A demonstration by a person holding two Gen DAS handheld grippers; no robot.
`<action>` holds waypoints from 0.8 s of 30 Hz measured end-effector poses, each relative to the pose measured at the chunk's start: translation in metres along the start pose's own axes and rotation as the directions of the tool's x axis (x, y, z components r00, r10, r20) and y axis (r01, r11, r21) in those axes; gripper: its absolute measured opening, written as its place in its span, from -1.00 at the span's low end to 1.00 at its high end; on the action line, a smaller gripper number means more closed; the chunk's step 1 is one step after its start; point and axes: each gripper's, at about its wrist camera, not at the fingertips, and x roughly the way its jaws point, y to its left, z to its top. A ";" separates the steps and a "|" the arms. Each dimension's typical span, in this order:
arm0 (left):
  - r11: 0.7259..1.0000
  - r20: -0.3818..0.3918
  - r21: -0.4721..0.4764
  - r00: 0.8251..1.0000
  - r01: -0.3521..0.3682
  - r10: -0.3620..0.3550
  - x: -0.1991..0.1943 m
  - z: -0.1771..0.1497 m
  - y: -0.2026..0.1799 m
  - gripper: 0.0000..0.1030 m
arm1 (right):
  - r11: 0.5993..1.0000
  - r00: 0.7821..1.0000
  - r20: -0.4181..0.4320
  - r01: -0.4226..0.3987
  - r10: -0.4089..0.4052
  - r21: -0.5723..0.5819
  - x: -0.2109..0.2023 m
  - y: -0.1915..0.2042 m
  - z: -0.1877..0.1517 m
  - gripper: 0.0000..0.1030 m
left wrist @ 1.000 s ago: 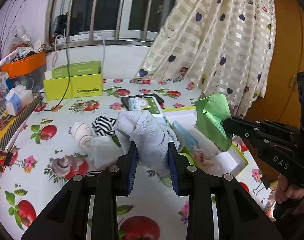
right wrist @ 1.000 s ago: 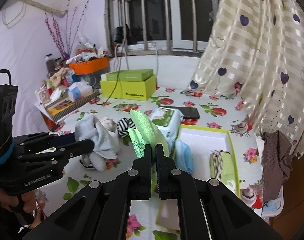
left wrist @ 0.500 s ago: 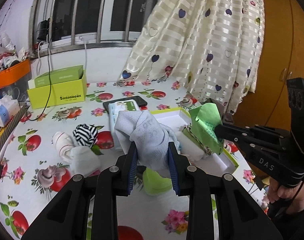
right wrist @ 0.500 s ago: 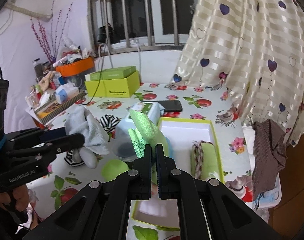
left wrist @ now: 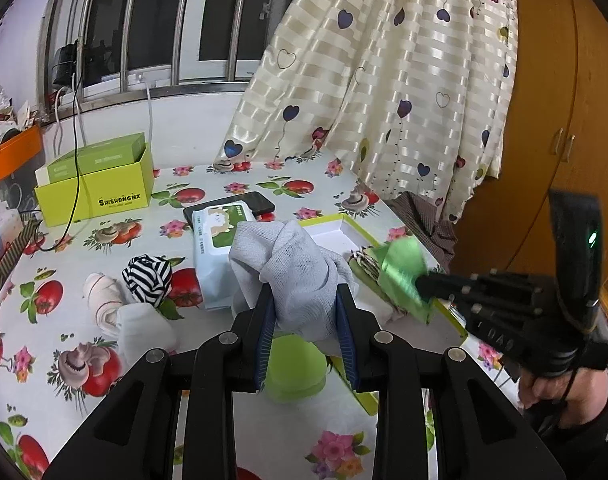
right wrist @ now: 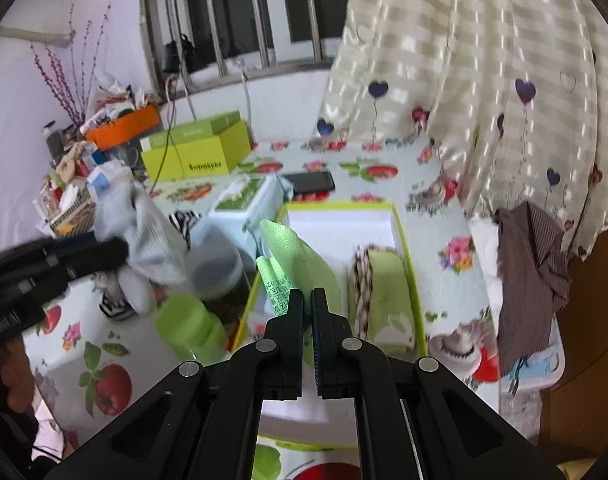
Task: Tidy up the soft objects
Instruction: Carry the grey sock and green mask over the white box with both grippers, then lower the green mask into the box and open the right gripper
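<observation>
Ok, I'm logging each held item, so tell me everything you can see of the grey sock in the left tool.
The grey sock is a light grey knit, bunched and twisted into a knot-like lump, with faint dark smudges on its front. The left tool is shut on its lower part, one blue-padded finger on each side, and holds it in the air above the floral tablecloth. Only the fingers appear to touch it. Its top folds rise above the fingertips.
</observation>
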 end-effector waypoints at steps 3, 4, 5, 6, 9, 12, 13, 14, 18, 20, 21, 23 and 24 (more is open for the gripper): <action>1.000 -0.007 0.005 1.000 0.005 -0.005 0.004 0.000 -0.002 -0.41 | 1.000 0.999 -0.051 0.008 -0.006 0.023 0.012 -0.007 -0.013 -0.91; 1.000 -0.009 0.006 1.000 0.006 -0.006 0.005 0.000 -0.002 -0.41 | 0.999 0.998 -0.067 0.011 -0.008 0.032 0.015 -0.010 -0.018 -0.91; 1.000 -0.012 0.007 1.000 0.008 -0.008 0.007 0.000 -0.003 -0.41 | 0.999 0.996 -0.083 0.015 -0.012 0.039 0.019 -0.013 -0.022 -0.91; 1.000 -0.016 0.009 1.000 0.011 -0.011 0.009 0.000 -0.004 -0.41 | 0.999 0.995 -0.096 0.018 -0.014 0.042 0.022 -0.014 -0.025 -0.91; 1.000 -0.024 0.014 0.999 0.021 -0.021 0.013 0.000 -0.008 -0.41 | 0.999 0.992 -0.126 0.011 -0.005 0.052 0.031 -0.017 -0.032 -0.91; 0.999 -0.034 0.020 0.999 0.033 -0.032 0.017 0.001 -0.013 -0.41 | 0.998 0.990 -0.144 -0.001 0.009 0.061 0.039 -0.018 -0.036 -0.91; 0.999 -0.039 0.021 0.999 0.038 -0.037 0.019 0.001 -0.015 -0.41 | 0.998 0.989 -0.148 -0.004 0.013 0.063 0.041 -0.018 -0.037 -0.91; 0.999 -0.043 0.022 0.998 0.044 -0.043 0.021 0.001 -0.017 -0.41 | 0.998 0.988 -0.155 -0.011 0.021 0.064 0.043 -0.019 -0.038 -0.91; 0.998 -0.066 0.031 0.996 0.063 -0.061 0.032 0.004 -0.025 -0.41 | 0.998 0.986 -0.160 -0.029 0.037 0.050 0.040 -0.016 -0.040 -0.79; 0.996 -0.080 0.034 0.994 0.078 -0.075 0.039 0.005 -0.030 -0.41 | 0.999 0.988 -0.149 -0.024 0.030 0.043 0.035 -0.015 -0.038 -0.54; 0.996 -0.085 0.036 0.993 0.085 -0.081 0.041 0.006 -0.032 -0.41 | 0.999 0.990 -0.138 -0.019 0.025 0.040 0.032 -0.016 -0.037 -0.37; 0.995 -0.095 0.040 0.991 0.095 -0.091 0.047 0.007 -0.036 -0.41 | 0.999 0.993 -0.115 -0.012 0.016 0.038 0.023 -0.018 -0.035 -0.29; 0.994 -0.099 0.040 0.991 0.100 -0.095 0.049 0.008 -0.038 -0.41 | 0.999 0.995 -0.100 -0.005 0.009 0.037 0.017 -0.020 -0.034 -0.27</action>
